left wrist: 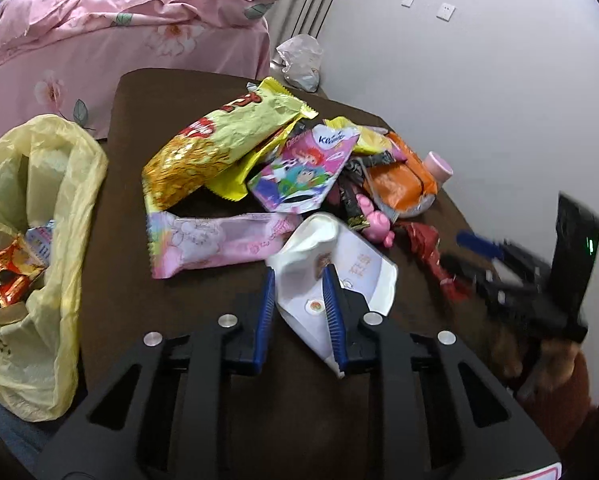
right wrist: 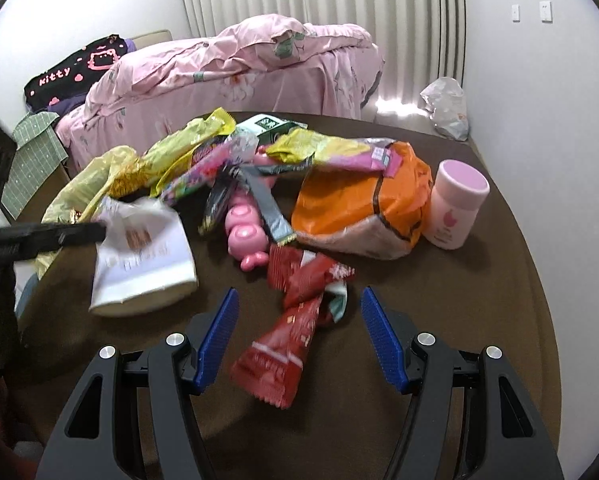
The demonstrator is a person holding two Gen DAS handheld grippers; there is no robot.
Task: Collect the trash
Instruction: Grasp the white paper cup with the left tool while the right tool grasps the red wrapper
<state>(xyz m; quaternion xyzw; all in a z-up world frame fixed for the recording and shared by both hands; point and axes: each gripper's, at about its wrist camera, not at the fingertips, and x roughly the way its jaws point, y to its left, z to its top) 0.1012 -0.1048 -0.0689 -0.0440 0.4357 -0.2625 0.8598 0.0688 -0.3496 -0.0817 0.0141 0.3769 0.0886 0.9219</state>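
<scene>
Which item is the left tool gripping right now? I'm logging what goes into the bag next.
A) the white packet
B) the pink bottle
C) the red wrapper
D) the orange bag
A: in the left wrist view the left tool has its blue fingers closed on the white packet, while the red wrapper lies on the table between the open right tool.

Even indoor light, daylight glow through the curtain [right wrist: 319,20], fisheye-bent dark corners, motion-blurred wrappers.

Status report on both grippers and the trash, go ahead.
Left gripper shut on white packet. Right gripper open, straddling red wrapper on the table. Yellow bag open at left. Nothing blocking.
</scene>
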